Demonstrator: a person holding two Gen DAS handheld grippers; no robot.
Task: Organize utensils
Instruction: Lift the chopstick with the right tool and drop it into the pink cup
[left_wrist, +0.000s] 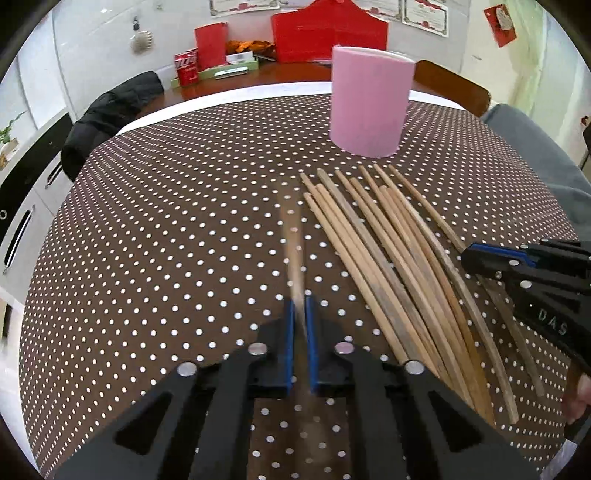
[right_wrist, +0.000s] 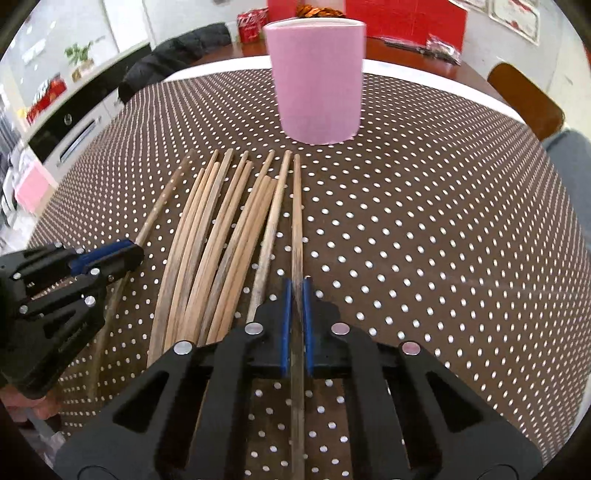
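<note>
Item 1, far left: left gripper (left_wrist: 300, 306), blue pads clamped on a single chopstick (left_wrist: 291, 236) drawn off to the left of the pile. The stick blurs in the left wrist view; in the right wrist view the same gripper (right_wrist: 138, 251) holds it partway along its length, the far end pointing toward the cup. Pose: pitched steeply down at the table, stick running forward between the fingers. Grip probably taken partway along so the stick can be tipped upright.

Item 2, centre: loose chopsticks (right_wrist: 218, 236), a fanned bundle lying flat on the dotted tablecloth (right_wrist: 424, 221), far ends toward the cup, near ends converging toward the person. None yet in the cup, as far as visible; the task appears to be in its early stage.

Item 3, centre rear: pink cup (right_wrist: 317, 81), upright, beyond the bundle and apart from it, the likely destination. Its interior is not visible.

Item 4, right: right gripper (right_wrist: 295, 295), closed on the rightmost chopstick (right_wrist: 296, 206), which lies at the pile's edge. Pose: likewise angled downward, fingers in line with the stick.
</note>
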